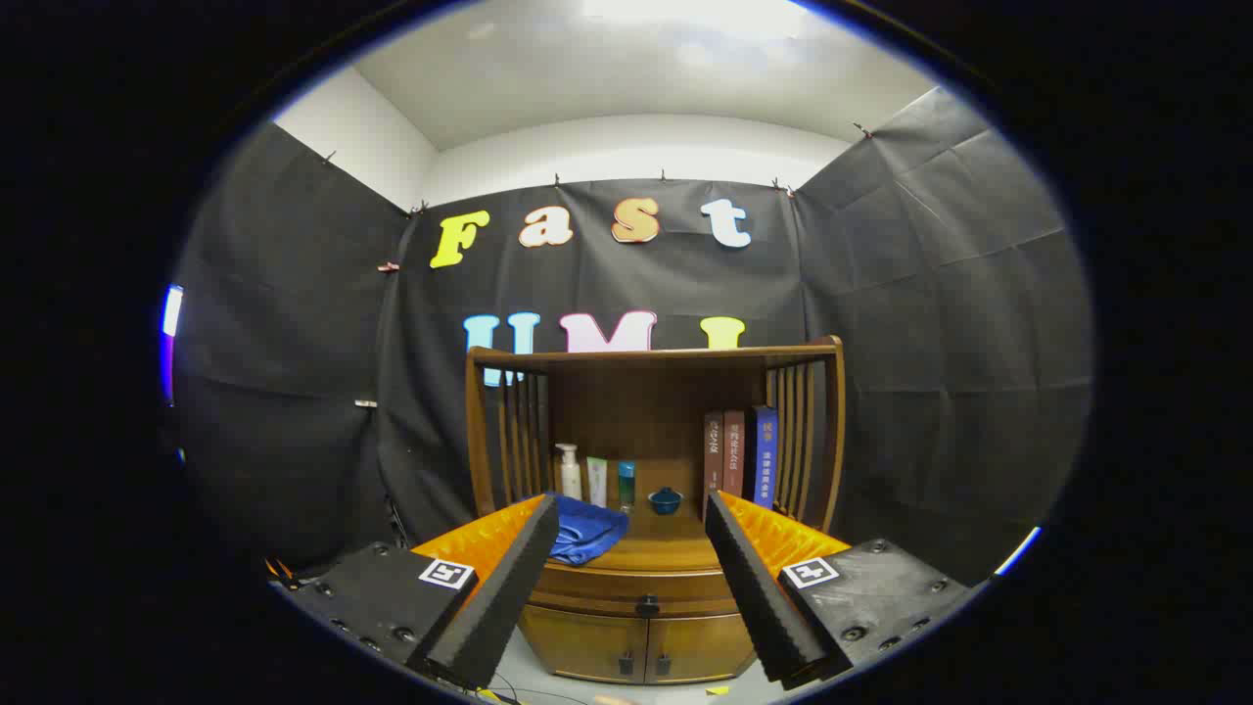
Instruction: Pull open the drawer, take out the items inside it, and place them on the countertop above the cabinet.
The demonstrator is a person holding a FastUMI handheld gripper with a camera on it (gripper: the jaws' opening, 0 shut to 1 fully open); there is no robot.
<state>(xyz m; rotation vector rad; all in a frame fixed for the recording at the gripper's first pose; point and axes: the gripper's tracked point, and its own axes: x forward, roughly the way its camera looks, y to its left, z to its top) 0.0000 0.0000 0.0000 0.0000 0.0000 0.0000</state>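
Observation:
A wooden cabinet (646,627) stands ahead, beyond my fingers. Its drawer (636,592) is shut, with a small dark knob (646,605) at the middle of its front. Above the drawer is the countertop (675,548), under a wooden shelf hood. My gripper (631,529) is open, its fingers spread wide with nothing between them. It hangs well back from the cabinet, and the knob shows in the gap between the fingers. What is inside the drawer is hidden.
On the countertop lie a blue cloth (585,529), a white pump bottle (569,472), two small tubes (612,482), a small blue bowl (666,500) and three upright books (739,455). Two lower cabinet doors (636,648) sit under the drawer. Black cloth walls surround the booth.

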